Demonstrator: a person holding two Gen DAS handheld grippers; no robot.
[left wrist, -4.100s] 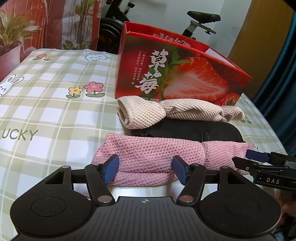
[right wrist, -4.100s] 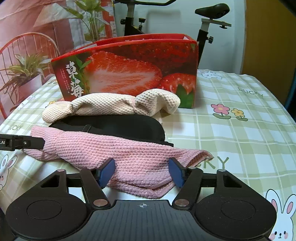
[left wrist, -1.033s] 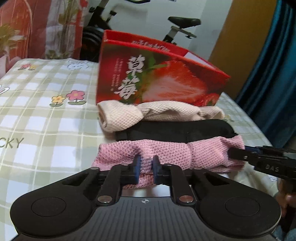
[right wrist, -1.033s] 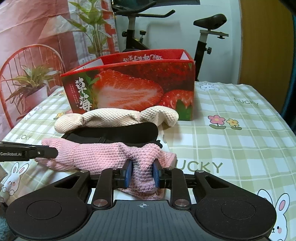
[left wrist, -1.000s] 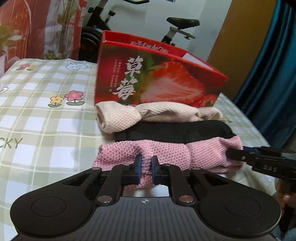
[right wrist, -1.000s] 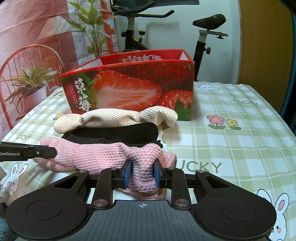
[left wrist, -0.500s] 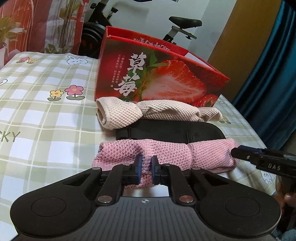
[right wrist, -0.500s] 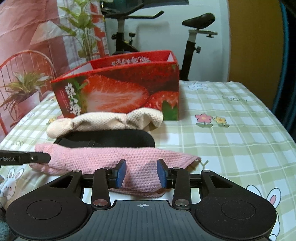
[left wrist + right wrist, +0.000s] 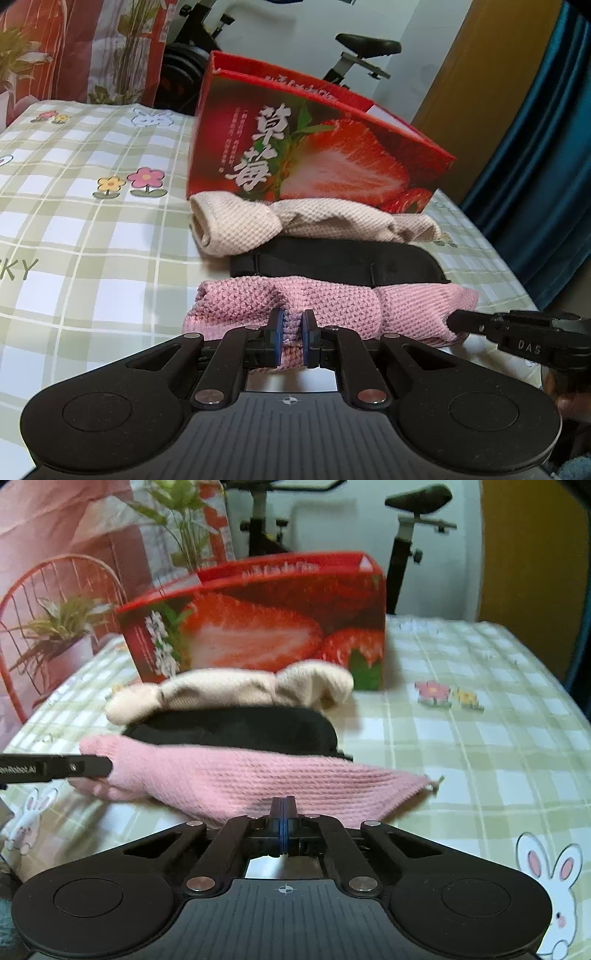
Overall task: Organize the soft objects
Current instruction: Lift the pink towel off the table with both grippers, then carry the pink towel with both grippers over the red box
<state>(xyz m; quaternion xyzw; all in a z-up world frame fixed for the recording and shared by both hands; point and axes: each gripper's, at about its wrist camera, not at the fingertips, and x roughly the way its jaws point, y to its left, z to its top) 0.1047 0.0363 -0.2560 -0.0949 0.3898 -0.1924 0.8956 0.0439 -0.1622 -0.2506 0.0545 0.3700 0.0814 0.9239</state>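
The left gripper (image 9: 290,334) pinched a fold of the pink knitted cloth (image 9: 332,306) between its 2 blue pads (image 9: 275,332), the bunched near edge of the cloth standing up in the narrow gap between them. In the right wrist view, the right gripper (image 9: 282,814) had its jaws pressed together at the near edge of the same pink knitted cloth (image 9: 236,779); blur kept it unclear whether any fabric was caught between them. The cloth lay on the checked tablecloth (image 9: 74,236) with its long axis running left to right across both views, one end at each gripper, and its free corner pointing right in the right wrist view. Both grippers were held low and roughly level, reaching in from opposite ends of the cloth, each one's tip showing at the edge of the other's view. Just behind the pink cloth lay a black pad (image 9: 343,262), parallel to it and partly tucked under it, then a beige knitted cloth (image 9: 295,225) along the same line. Farthest back stood a red strawberry box (image 9: 303,155), touching the beige cloth.
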